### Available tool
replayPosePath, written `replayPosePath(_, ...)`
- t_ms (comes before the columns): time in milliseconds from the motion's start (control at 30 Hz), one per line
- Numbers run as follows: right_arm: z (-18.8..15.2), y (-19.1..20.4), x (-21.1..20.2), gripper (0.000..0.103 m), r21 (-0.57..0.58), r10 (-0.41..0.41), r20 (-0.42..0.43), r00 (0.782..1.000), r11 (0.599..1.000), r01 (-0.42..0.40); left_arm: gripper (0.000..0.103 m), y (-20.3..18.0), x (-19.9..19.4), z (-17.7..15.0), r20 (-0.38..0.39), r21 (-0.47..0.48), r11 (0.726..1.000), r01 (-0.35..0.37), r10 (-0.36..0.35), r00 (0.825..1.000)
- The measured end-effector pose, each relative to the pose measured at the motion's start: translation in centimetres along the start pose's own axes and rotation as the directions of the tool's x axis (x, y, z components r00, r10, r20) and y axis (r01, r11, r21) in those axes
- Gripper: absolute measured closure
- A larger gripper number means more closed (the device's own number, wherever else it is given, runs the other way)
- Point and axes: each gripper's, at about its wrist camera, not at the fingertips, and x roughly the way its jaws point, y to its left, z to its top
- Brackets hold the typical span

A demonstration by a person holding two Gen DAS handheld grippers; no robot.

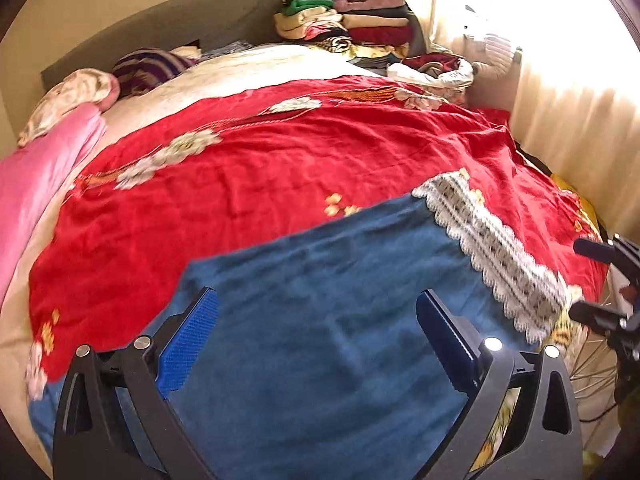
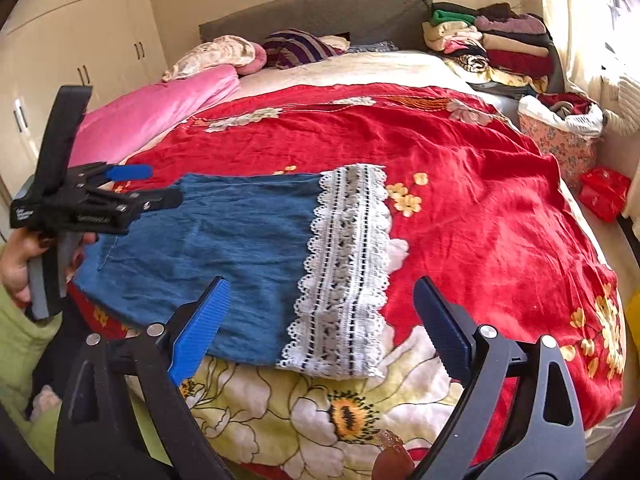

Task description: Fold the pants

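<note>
Two hand-held grippers hang over a bed, both with jaws spread wide and nothing between the blue pads. The left gripper [image 1: 318, 340] points down at the blue pants [image 1: 320, 320], which fill the lower middle of its own view; in the right wrist view it shows side-on at the left edge, gripped by a hand [image 2: 18, 264], above the pants' left end. The right gripper [image 2: 322, 328] stands above the near edge of the pants [image 2: 208, 248], its left finger over the blue cloth and its right finger over the red bedspread [image 2: 460, 184]. The pants lie folded into a flat, roughly rectangular block on the red bedspread near the foot of the bed, their white lace cuffs [image 2: 348, 264] at the right end, one near corner reaching onto a floral quilt [image 2: 304, 408]. A pink blanket [image 2: 160, 108] lies along the left side of the bed, and a pile of folded clothes [image 2: 492, 44] sits at the far right corner beside the grey headboard [image 2: 320, 12].
</note>
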Motion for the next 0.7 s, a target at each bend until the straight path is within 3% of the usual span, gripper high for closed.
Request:
replayPosePath(233, -0.7, -0.9, 1.0, 0.016, 0.04, 0.009, -0.039, 0.999, 0.999, -0.007, 0.004, -1.5, 3.2, 3.4, -0.013, 0.07, 0.996, 0.06, -0.059, 0.998)
replayPosePath(367, -0.9, -1.3, 2.1, 0.016, 0.074, 0.005, -0.069, 0.998, 0.997, 0.0, 0.004, -1.5, 6.2, 4.6, -0.052, 0.089, 0.995, 0.043, -0.038, 0.998)
replayPosePath(700, -1.7, -1.6, 4.6, 0.016, 0.126, 0.031, -0.123, 0.992, 0.992, -0.016, 0.005, -4.1, 10.2, 6.7, -0.109, 0.112, 0.971, 0.21, -0.198, 0.974)
